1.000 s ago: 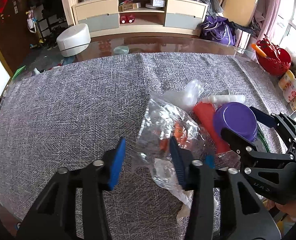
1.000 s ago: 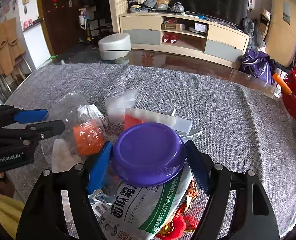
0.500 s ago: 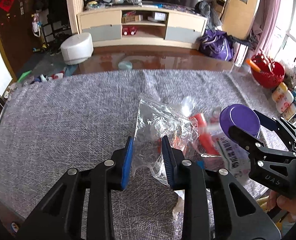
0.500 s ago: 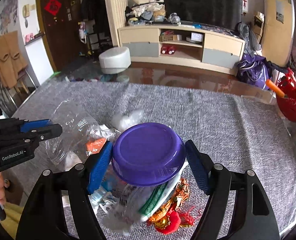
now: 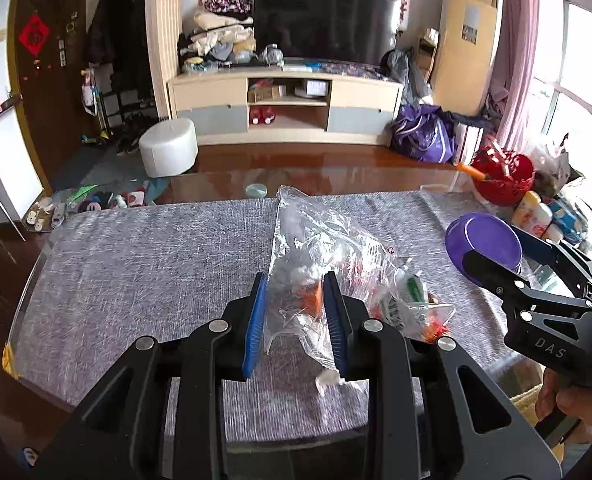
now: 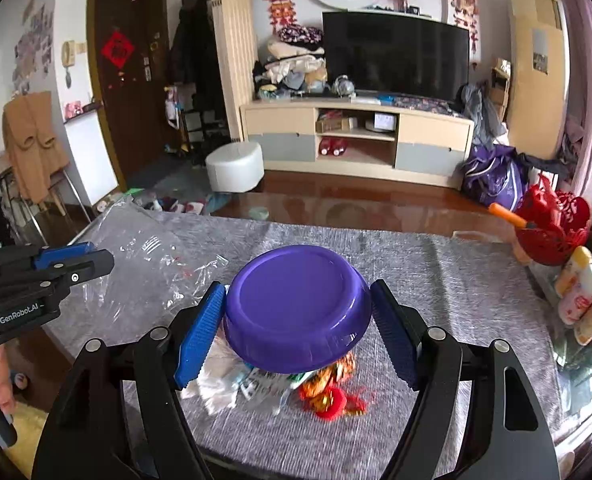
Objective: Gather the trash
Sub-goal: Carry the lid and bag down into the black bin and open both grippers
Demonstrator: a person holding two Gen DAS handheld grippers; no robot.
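Above the grey tablecloth (image 5: 136, 272), my left gripper (image 5: 296, 320) pinches the clear trash bag (image 5: 312, 248) while my right gripper (image 6: 296, 328) clamps the purple bowl (image 6: 296, 304); loose wrappers (image 6: 328, 392) beneath await bagging.

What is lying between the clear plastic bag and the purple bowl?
In the left wrist view, crumpled wrappers lie on the grey tablecloth between the clear plastic bag and the purple bowl.

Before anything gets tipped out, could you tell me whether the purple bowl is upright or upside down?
Upside down: the purple bowl shows its flat base on top.
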